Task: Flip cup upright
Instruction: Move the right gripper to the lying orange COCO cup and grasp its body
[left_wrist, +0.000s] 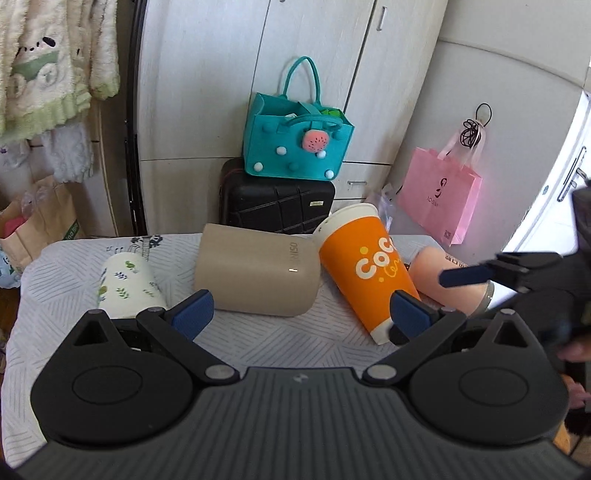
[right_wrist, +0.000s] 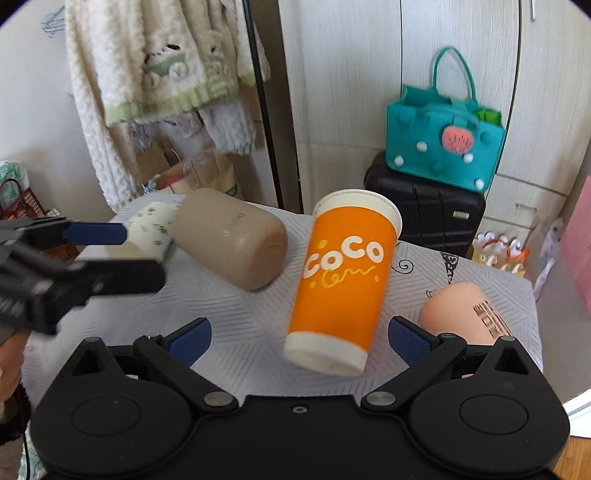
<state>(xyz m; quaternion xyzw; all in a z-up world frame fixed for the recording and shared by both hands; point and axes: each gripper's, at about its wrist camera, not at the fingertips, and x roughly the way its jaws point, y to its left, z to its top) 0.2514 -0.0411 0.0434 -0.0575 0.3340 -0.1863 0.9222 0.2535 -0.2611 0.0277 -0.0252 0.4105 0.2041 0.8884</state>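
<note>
An orange COCO paper cup (left_wrist: 364, 266) stands upright but tilted on the patterned cloth, rim up; in the right wrist view (right_wrist: 341, 280) it leans between my open fingers without touching either pad. My left gripper (left_wrist: 299, 314) is open, its right fingertip next to the orange cup's base. My right gripper (right_wrist: 299, 338) is open; it also shows in the left wrist view (left_wrist: 476, 275) at the right. A beige cup (left_wrist: 256, 271), a white leaf-print cup (left_wrist: 127, 284) and a peach cup (left_wrist: 448, 284) lie on their sides.
The small table has a grey striped cloth (left_wrist: 258, 339). Behind it stand a black suitcase (left_wrist: 277, 201) with a teal felt bag (left_wrist: 297, 142) on top, a pink bag (left_wrist: 441, 197) and white cabinets. Clothes hang at the left.
</note>
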